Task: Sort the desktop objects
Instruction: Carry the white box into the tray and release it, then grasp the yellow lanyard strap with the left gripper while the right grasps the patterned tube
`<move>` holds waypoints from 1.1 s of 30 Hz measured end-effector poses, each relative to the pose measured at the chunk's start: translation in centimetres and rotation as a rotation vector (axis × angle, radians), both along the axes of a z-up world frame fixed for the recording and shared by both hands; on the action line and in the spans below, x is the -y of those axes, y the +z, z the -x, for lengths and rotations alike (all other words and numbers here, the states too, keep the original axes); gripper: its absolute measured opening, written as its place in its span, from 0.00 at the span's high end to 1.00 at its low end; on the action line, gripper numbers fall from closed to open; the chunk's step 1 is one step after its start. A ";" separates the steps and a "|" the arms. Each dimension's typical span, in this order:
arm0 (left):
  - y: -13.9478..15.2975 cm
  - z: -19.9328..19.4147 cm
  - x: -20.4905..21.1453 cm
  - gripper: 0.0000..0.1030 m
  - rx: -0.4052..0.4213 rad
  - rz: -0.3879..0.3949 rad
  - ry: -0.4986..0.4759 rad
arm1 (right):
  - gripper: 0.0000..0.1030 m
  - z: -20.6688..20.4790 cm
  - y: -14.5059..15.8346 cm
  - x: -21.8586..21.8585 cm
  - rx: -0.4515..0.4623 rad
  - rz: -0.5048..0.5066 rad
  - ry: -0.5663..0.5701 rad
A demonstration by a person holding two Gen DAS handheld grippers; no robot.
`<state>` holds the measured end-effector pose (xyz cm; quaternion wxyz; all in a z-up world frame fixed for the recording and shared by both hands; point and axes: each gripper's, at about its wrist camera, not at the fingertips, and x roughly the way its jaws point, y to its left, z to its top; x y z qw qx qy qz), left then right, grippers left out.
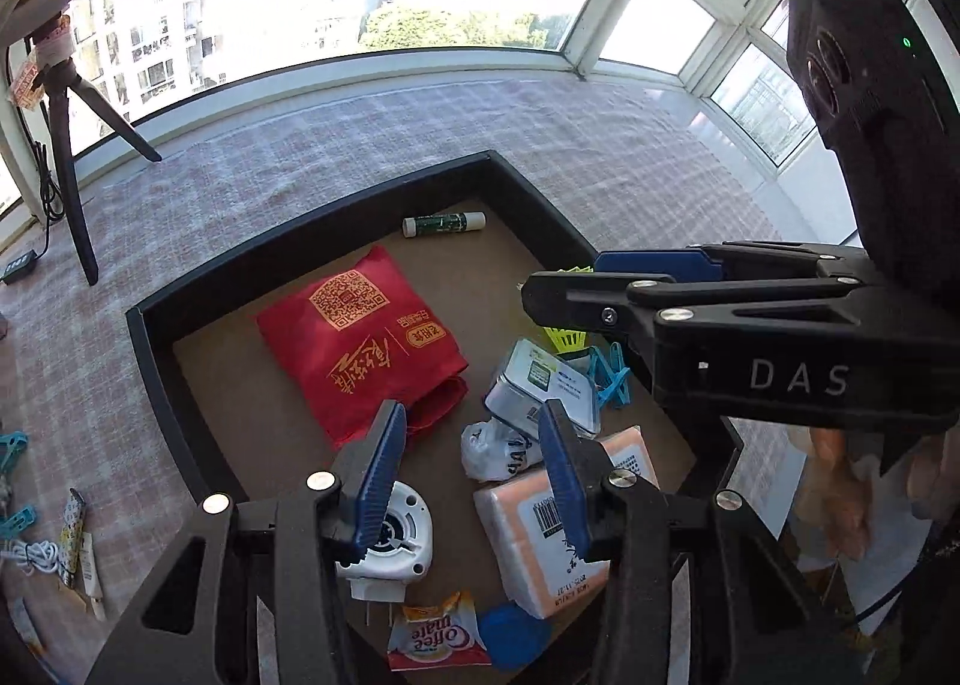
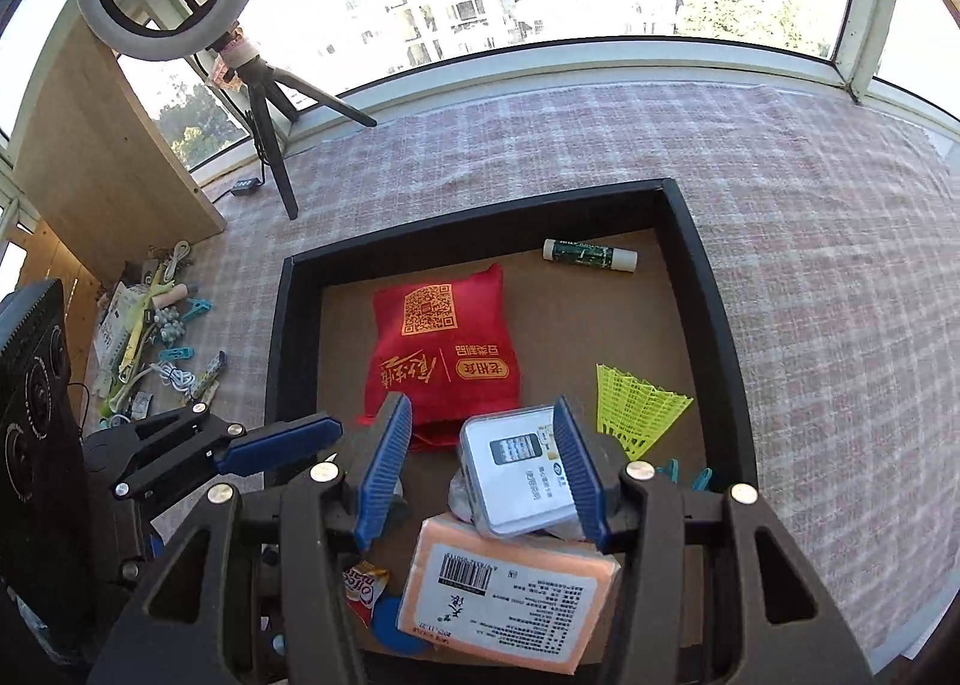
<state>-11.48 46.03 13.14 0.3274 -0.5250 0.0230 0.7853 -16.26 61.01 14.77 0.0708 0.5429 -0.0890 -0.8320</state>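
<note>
Checked tablecloth; black tray, one glue stick.

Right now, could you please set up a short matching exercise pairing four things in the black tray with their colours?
Things:
1. folded cloth bag
2. shuttlecock
3. tissue pack
4. glue stick

Colours:
A. neon yellow
B. dark green with white ends
C. red with gold print
D. pale orange with a white label

Pairs: 1-C, 2-A, 3-D, 4-B. All lie inside the black tray.
</note>
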 end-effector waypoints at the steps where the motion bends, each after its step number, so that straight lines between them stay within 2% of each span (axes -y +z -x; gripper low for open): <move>1: 0.1 0.2 0.7 0.58 0.007 -0.002 0.018 | 0.52 0.0 0.0 0.0 -0.003 0.001 -0.001; 10: 0.7 1.3 9.1 0.58 -0.022 0.054 0.177 | 0.46 0.2 -0.3 4.9 -0.021 -0.060 0.116; 14: 1.0 1.3 14.1 0.56 -0.040 0.099 0.250 | 0.44 0.7 -0.6 8.9 -0.011 -0.035 0.187; 17: 1.0 1.3 18.6 0.56 -0.052 0.147 0.339 | 0.43 1.0 -1.1 12.5 0.016 -0.008 0.248; 20: 1.0 1.7 23.6 0.55 -0.023 0.139 0.440 | 0.43 1.3 -2.0 16.0 0.048 0.007 0.287; 24: 0.8 2.4 29.7 0.51 0.012 0.124 0.582 | 0.43 2.3 -3.4 20.0 0.093 0.031 0.285; 27: 0.2 3.5 33.4 0.50 0.066 0.074 0.667 | 0.43 3.2 -4.5 22.6 0.125 0.052 0.283; 32: -1.8 5.3 36.2 0.46 0.152 0.051 0.750 | 0.51 5.0 -7.1 26.8 0.181 0.055 0.275; 33: -2.3 5.6 36.4 0.46 0.178 0.028 0.755 | 0.54 5.4 -7.8 27.6 0.200 0.063 0.265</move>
